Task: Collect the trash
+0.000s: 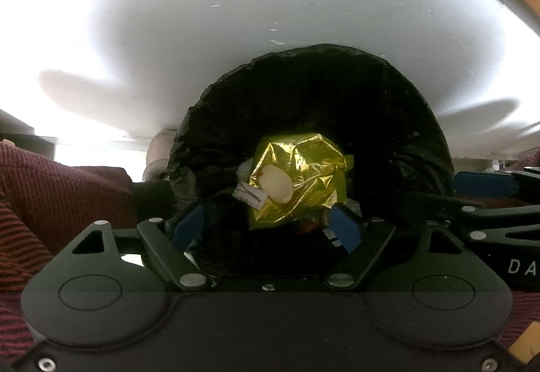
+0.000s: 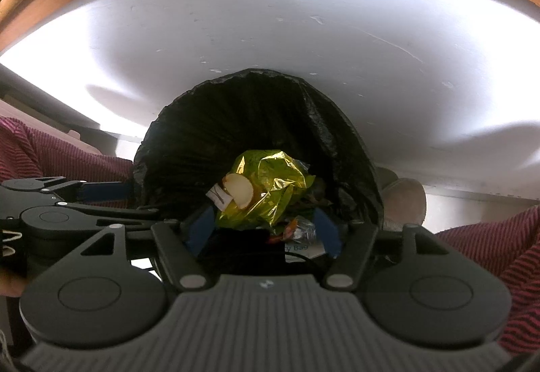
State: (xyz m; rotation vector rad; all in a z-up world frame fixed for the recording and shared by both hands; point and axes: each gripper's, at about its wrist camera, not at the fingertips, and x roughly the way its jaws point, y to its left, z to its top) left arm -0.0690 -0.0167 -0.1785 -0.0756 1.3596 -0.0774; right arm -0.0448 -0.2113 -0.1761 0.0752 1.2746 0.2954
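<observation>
Both wrist views look into an open black trash bag (image 1: 314, 122) below a white desk (image 1: 236, 18). Inside lies a crumpled gold foil wrapper (image 1: 303, 176) with a pale apple slice (image 1: 275, 184) on it. The left claw (image 1: 266, 227) and right claw (image 2: 263, 230) — blue fingers spread apart, released — reach into the bag's mouth.
</observation>
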